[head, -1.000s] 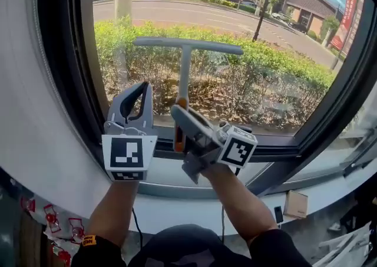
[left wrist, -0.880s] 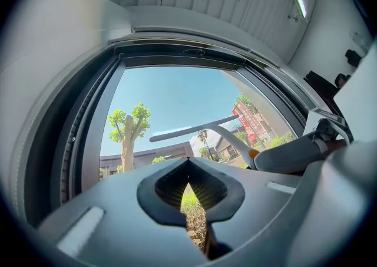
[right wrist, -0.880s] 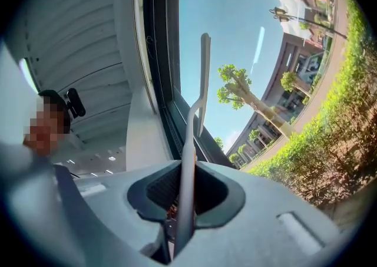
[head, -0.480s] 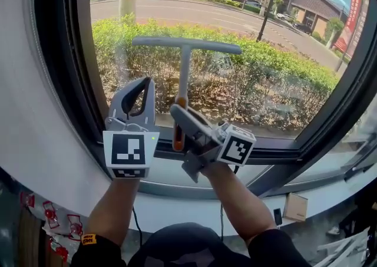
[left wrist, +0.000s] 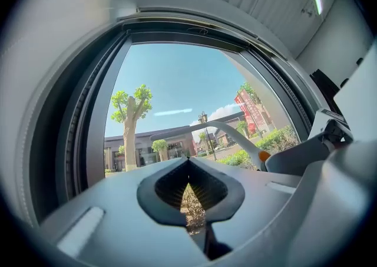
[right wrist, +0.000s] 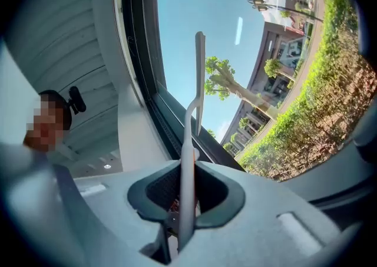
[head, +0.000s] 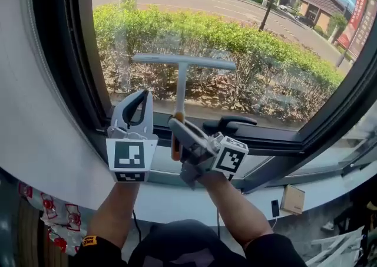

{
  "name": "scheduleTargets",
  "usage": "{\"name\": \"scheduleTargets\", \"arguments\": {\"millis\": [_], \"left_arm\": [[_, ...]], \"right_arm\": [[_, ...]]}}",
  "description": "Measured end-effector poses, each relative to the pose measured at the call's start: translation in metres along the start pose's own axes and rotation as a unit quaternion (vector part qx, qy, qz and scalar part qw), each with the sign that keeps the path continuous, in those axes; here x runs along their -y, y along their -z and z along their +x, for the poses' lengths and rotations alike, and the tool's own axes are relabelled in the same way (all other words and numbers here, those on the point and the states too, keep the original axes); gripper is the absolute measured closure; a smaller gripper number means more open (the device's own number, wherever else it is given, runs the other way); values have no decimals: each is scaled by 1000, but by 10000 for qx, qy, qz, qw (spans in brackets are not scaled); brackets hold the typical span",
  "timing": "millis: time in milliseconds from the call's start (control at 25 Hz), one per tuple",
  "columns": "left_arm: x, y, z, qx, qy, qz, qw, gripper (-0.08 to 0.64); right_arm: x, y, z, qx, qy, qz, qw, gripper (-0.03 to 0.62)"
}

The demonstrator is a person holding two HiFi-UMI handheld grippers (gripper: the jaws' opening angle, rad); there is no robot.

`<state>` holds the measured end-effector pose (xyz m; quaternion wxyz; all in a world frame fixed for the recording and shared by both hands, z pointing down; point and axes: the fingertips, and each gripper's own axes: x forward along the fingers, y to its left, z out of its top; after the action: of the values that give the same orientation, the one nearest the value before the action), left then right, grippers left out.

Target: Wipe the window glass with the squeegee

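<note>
The squeegee [head: 181,89] stands upright before the lower window glass [head: 265,36]. Its shaft's long axis runs from 6 to 12 o'clock, and the blade bar at the 12 o'clock end lies across from 9 to 3 o'clock. The right gripper [head: 175,125] clamps the orange-tipped handle end, jaws closed on the shaft. The left gripper [head: 139,96], just beside it at 9 o'clock, points up with its jaws together and empty. A black window handle [head: 230,123] lies at 3 o'clock.
</note>
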<state>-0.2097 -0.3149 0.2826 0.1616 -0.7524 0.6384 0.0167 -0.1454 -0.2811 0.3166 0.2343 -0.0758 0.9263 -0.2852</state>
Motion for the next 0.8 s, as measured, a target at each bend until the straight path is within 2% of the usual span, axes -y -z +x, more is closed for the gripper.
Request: {"name": "scheduleTargets", "arguments": {"millis": [160, 440, 680, 800], "left_arm": [[4, 32, -8, -277, 49, -106, 9995, 545], [14, 76, -18, -747, 86, -377, 9965, 545], [23, 104, -27, -1054, 185, -335, 9937, 545], [29, 110, -29, -1121, 199, -460, 9924, 545]], "right_arm": [[12, 26, -8, -75, 113, 217, 9997, 546], [41, 64, -31, -199, 554, 476, 9971, 545], [57, 88, -48, -247, 790, 693, 9942, 545], [63, 98, -57, -266, 898, 783, 9925, 545]]}}
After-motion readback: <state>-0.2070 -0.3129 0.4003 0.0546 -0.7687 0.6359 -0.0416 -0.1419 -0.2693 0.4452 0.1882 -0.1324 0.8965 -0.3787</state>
